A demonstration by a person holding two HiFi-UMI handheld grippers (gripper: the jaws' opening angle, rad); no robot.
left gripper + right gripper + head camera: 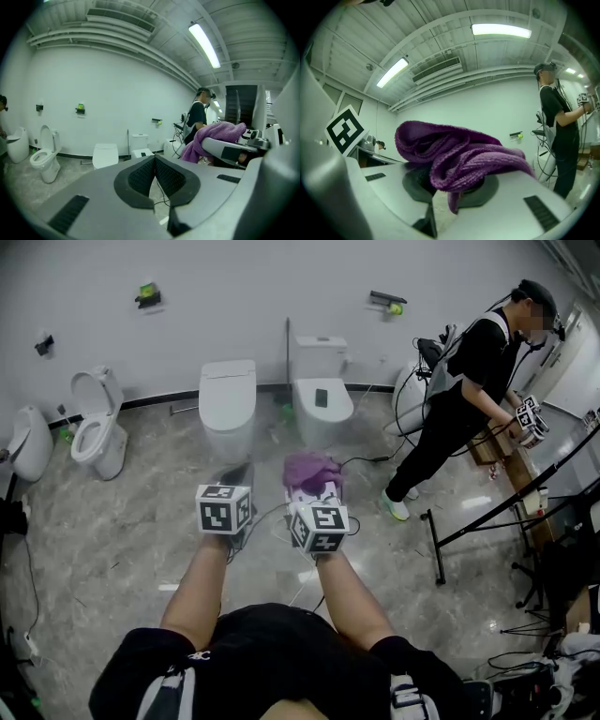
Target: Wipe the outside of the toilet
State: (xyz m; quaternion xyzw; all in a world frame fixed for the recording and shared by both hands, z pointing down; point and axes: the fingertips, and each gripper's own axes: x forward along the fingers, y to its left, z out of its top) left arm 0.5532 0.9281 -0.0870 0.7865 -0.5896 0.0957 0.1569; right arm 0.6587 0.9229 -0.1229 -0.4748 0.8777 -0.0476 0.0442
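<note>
Grey marbled floor [141,531] runs to a white wall [234,296] lined with white fixtures. At the far left a rounded fixture [26,442] is cut off by the frame edge, so its kind is unclear. Next to it stands an open-lid toilet [97,427]. Above them, a small dark wall fitting [43,343] and a green-and-black holder [147,294] are too small to read.

Further right, a closed toilet [228,401] sits against the wall, straight ahead of the left gripper [234,476] and well apart from it. The left gripper view shows its black pads [140,176] pressed together at the tips with nothing between them. The only print on its cube [223,509] is black-and-white square patterns.

Just beside it, the right gripper [314,486] is clenched on a purple cloth [312,470]. The cloth bunches over the jaw tips and hides them from the head camera. The right gripper view shows its folds pinched between the pads, with a tail hanging below.

Beyond stands a tank toilet [322,395] with a dark patch on its lid, unreadable. A second holder [387,302] hangs above.

At the right, a person in black [469,371] holds marker-cube grippers [531,418] and hides most of another white fixture [408,395]. Black stands [441,549] and cables are cut off at the right edge.
</note>
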